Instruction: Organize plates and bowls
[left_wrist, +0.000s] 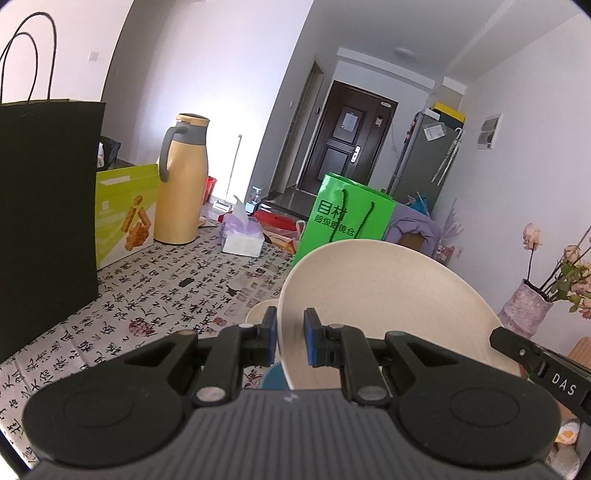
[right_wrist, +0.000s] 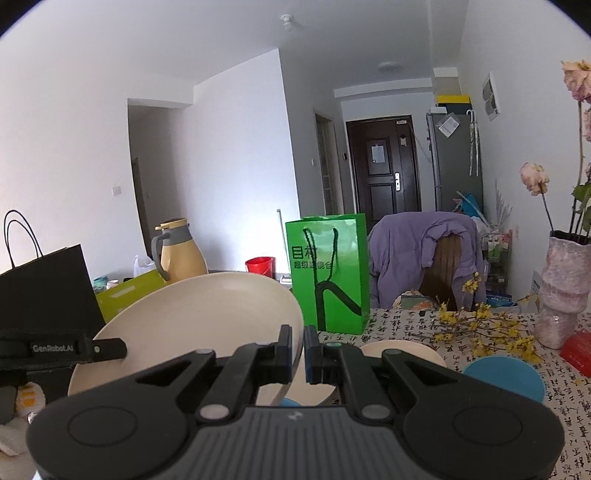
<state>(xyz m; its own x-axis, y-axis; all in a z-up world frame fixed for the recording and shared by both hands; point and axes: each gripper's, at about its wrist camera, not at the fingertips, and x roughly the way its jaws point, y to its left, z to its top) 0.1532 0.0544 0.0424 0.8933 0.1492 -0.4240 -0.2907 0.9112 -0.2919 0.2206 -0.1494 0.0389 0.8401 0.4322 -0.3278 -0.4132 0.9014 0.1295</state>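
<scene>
The left gripper (left_wrist: 290, 338) is clamped on the near rim of a cream plate (left_wrist: 388, 295), its blue pads (left_wrist: 312, 338) pressing either side of the edge. The right gripper (right_wrist: 298, 352) is pinched tight on the opposite rim of that same plate (right_wrist: 199, 317) — so both hands carry it between them, tilted and lifted clear of the table (left_wrist: 166, 291).

Below it, in the right view, a second cream dish (right_wrist: 406, 350) and a blue dish (right_wrist: 506, 376) rest on the table just beside each other; another blue piece (left_wrist: 273, 376) shows under the plate in the left view, though whether it is a bowl or a plate is hard to tell. A green bag (right_wrist: 328, 273) stands behind, a vase (right_wrist: 561, 295) to the right, a flask (left_wrist: 183, 181) and a black bag (left_wrist: 44, 206) to the left.

The step in hand looks like carrying the plate to where it will be stacked. Next, it has to be levelled, brought over its landing spot — probably the other cream dish — and lowered flat before both grips let go together, or it may tip off one side.
</scene>
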